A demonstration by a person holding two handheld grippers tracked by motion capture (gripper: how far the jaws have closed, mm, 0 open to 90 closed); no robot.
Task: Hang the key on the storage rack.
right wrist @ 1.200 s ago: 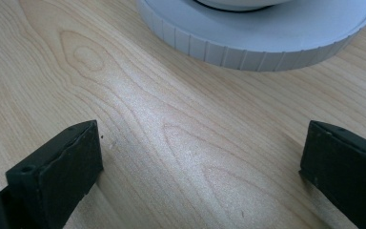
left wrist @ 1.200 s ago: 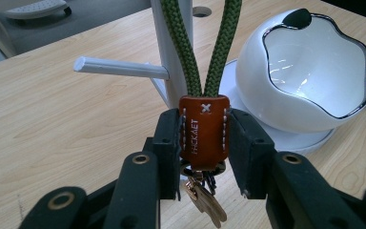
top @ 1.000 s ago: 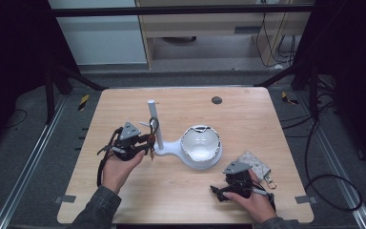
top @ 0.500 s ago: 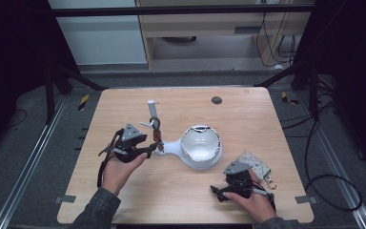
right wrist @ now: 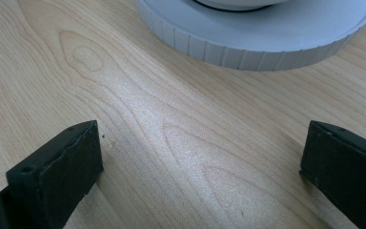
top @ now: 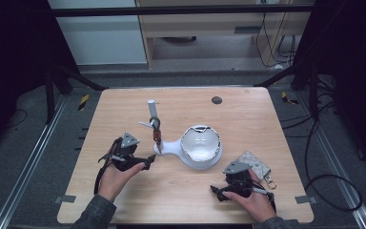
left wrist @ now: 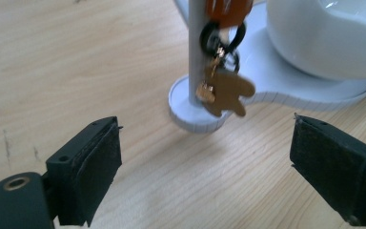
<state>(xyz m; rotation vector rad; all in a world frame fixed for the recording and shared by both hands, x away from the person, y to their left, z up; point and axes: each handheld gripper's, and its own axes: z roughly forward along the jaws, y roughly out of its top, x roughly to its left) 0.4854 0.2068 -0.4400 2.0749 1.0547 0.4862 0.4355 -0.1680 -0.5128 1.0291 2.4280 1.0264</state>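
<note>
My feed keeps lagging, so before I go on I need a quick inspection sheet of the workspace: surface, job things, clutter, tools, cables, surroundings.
Surface: light wooden table, with a dark round spot near the far edge.
Job's things: white stand with upright post and bowl; keychain hangs on the post, its tan charm near the base.
Clutter: grey pouch with key ring beside the right hand.
Tools: left tool open, empty, pointing at the post base; right tool open, empty, low over the table.
Cables: black cable trails from the left tool; more cables on the floor at right.
Surroundings: dark floor, metal rails, cabinet behind.
</note>
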